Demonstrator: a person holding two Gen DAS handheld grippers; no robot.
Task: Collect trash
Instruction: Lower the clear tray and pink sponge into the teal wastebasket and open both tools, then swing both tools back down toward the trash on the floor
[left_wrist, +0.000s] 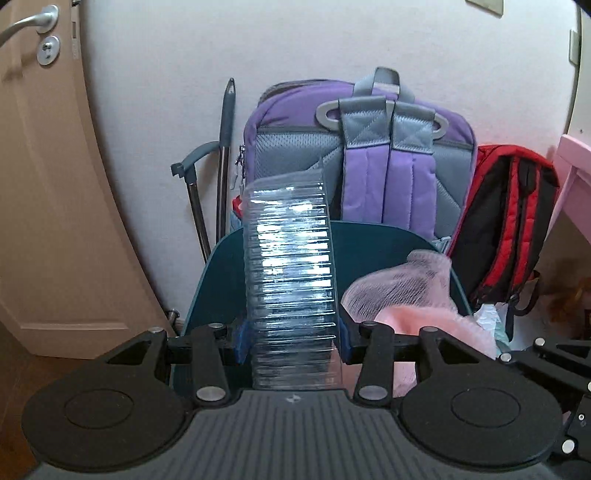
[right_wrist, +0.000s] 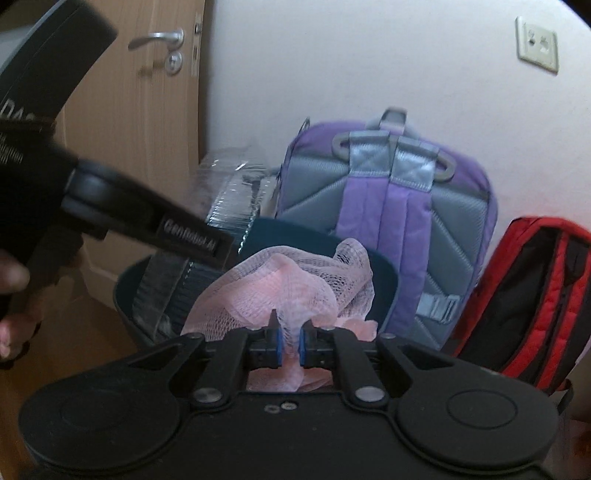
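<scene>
Our left gripper (left_wrist: 291, 343) clamps a ribbed clear plastic tray (left_wrist: 291, 280) at centre frame, standing it upright over the dark teal bin (left_wrist: 384, 240). Our right gripper (right_wrist: 290, 345) tilts down at lower centre, blue pads (right_wrist: 279, 349) pinching soft pink netting (right_wrist: 291, 284) above the bin. Behind stand a padded purple backpack (left_wrist: 373, 155) and a red one (left_wrist: 513, 221).

Both wrist views look forward and slightly down along their own fingers, from close in, toward the white wall (left_wrist: 332, 37). The left view faces the purple backpack (left_wrist: 362, 147) at twelve o'clock, door (left_wrist: 44, 184) at nine. The right view sits further right; both share the backpack, teal bin (right_wrist: 384, 280) and red bag (right_wrist: 535, 295).
</scene>
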